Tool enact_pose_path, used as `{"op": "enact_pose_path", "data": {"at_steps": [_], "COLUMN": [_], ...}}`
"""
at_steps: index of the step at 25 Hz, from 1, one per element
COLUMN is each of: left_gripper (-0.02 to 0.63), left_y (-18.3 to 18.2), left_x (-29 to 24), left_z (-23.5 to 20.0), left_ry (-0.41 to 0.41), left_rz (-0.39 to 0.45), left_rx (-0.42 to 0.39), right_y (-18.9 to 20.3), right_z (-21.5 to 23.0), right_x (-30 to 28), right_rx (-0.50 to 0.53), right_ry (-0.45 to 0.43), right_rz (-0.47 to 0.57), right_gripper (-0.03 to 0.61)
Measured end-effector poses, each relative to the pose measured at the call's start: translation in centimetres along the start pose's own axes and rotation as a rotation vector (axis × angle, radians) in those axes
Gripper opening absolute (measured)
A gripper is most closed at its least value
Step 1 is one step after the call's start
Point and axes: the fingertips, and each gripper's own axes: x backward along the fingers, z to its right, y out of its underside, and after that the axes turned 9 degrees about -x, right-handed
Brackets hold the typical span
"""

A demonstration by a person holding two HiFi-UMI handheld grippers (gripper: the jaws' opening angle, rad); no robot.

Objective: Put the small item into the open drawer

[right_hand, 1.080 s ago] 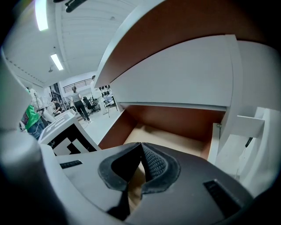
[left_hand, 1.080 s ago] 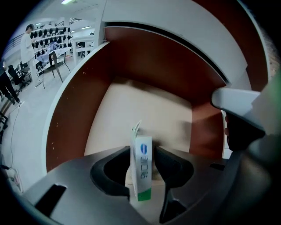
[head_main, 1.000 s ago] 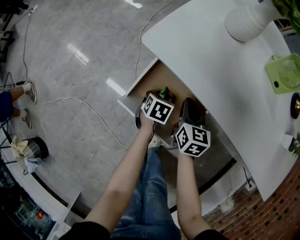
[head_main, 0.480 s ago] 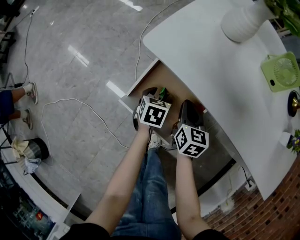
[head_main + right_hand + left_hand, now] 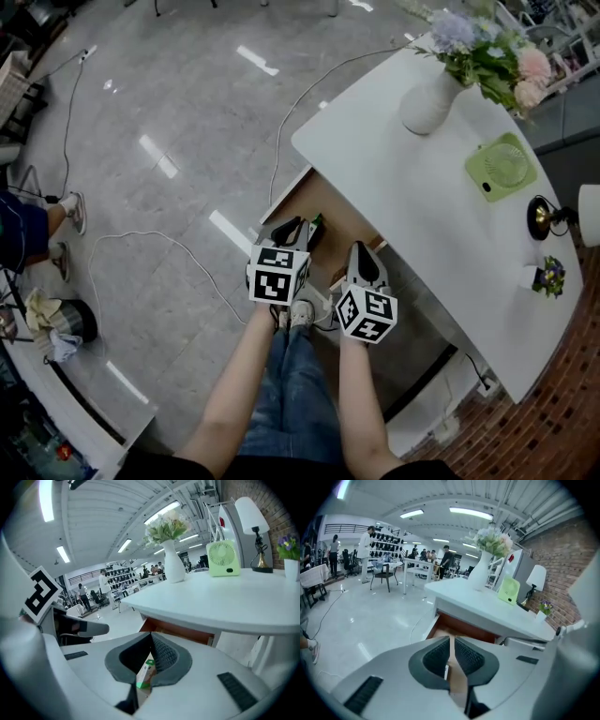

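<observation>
As the small item (image 5: 317, 224) is lying in the drawer (image 5: 323, 199), we are closing the empty fingers of the left gripper (image 5: 292, 228), those of the right gripper (image 5: 361, 251) together, careful not to nudge it.

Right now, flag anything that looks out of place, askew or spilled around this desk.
Nothing is spilled or tipped: the vase, fan and lamp stand upright on the desk. The only oddity is a loose white cable looping across the floor beside the open drawer, where feet could catch it.
</observation>
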Motion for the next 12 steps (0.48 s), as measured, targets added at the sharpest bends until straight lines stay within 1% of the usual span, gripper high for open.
{"op": "enact_pose_path", "data": {"at_steps": [3, 5, 8, 12], "left_gripper": [0.034, 0.031, 0.030, 0.025], "left_y": [-3.4, -6.6, -11.1, -15.0], "left_x": [4.6, 7.4, 11.6, 17.3], "left_z": [0.4, 0.7, 1.8, 3.5], "left_ry": [-0.009, -0.005, 0.026, 0.033], "left_rz": [0.085, 0.172, 0.300, 0.400], "left_rx": [-0.035, -0.080, -0.145, -0.213], "right_y": [-2.9, -5.5, -9.4, -13.5], "right_z": [-1.6, -2.5, -3.2, -3.8], "right_x": [3.3, 5.0, 7.9, 12.7], "right_rx": [0.019, 0.043, 0.069, 0.090], "right_ry": [-0.017, -0.031, -0.039, -0.036], "right_rz": [0.032, 0.071, 0.130, 0.200], "right_gripper": [0.002, 0.002, 0.002, 0.002]}}
